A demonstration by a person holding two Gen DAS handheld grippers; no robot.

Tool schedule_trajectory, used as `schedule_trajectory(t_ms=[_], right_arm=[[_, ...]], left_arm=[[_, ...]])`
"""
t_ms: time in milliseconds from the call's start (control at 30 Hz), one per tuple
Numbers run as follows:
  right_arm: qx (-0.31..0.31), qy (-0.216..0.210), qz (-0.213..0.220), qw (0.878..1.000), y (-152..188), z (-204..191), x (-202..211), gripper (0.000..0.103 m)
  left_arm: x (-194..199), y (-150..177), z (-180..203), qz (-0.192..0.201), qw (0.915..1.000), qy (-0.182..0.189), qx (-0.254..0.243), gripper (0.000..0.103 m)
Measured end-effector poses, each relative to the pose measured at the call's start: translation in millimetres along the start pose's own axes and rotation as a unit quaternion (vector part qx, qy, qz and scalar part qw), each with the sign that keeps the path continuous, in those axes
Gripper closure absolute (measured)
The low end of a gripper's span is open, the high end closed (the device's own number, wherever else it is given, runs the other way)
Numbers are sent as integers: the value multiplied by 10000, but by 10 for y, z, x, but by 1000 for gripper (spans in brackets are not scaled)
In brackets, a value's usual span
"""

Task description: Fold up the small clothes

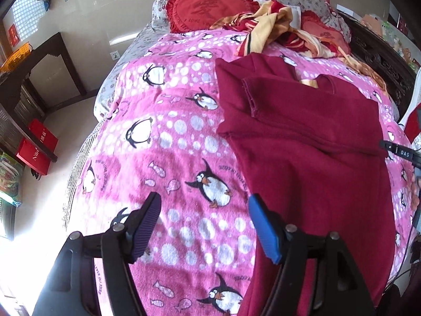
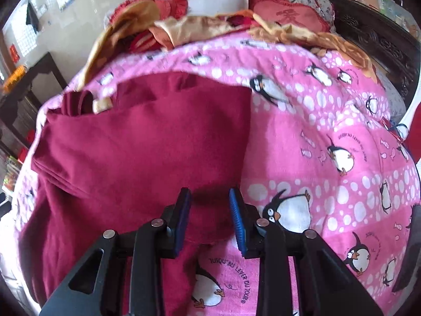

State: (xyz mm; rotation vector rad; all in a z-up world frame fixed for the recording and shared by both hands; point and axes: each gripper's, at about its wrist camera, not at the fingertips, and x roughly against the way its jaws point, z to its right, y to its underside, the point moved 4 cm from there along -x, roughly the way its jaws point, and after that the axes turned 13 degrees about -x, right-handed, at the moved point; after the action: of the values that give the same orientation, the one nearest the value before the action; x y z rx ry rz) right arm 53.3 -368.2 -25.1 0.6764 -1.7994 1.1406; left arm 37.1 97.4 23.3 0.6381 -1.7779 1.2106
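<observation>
The maroon garment (image 1: 310, 137) lay right of the empty, wide-apart left gripper (image 1: 204, 208), while the nearer, half-parted right gripper (image 2: 210, 197) stood over its edge.

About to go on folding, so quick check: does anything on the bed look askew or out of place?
The dark red garment lies unevenly: one flap is folded over with its hem running slantwise, and a pale scrap shows at its far edge. Beyond it, a red and yellow cloth lies crumpled over the red cushions. Nothing looks damaged.
</observation>
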Motion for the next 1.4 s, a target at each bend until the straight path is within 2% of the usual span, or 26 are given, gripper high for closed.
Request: schedule_trajectory(t_ms=[100,267,400,533,700,867,900,967,1067,1133,1233,1300,1400], right_arm=[[-18,132,-85,9999,10,45,-162,75],[-417,-92,-52,9991,-32,161,20,75],[-485,-210,-35,9986,50,244,163,75],[-495,-409,-126,9979,143,269,155,74],[-944,-889,-196,9914,167,283,15,72],[-930,-817,-212,9921,148,190,-136,70],[-976,-865,-175,9913,135,191,-123,71],[-793,-794,-39,9937,115,178,-89,91],[-458,-581,210,9970,102,158,-12,94],[-366,-434,194,9982,109,149,-49,94],[-521,-418,145,9977,102,164,-39,92],[-554,-466,134,9973,117,162,90,87],[-587,-798,43,9951,281,189,289,80]], left_arm=[[-37,86,-50,-72,9997,111,218,31],[-30,167,-18,-58,9974,483,540,31],[-5,197,102,33,9962,684,533,25],[-68,219,246,-8,9948,876,516,24],[-191,297,389,-148,9931,1054,496,24],[-244,410,428,-272,9935,1030,399,24],[-240,433,421,-278,9934,1041,403,24],[-230,478,398,-314,9931,1046,418,24],[-202,558,361,-321,9932,1027,442,24],[-216,616,343,-372,9932,999,465,24],[-216,693,325,-424,9926,1010,522,24],[-169,725,323,-383,9925,1030,530,24],[-117,765,333,-336,9915,1116,570,24]])
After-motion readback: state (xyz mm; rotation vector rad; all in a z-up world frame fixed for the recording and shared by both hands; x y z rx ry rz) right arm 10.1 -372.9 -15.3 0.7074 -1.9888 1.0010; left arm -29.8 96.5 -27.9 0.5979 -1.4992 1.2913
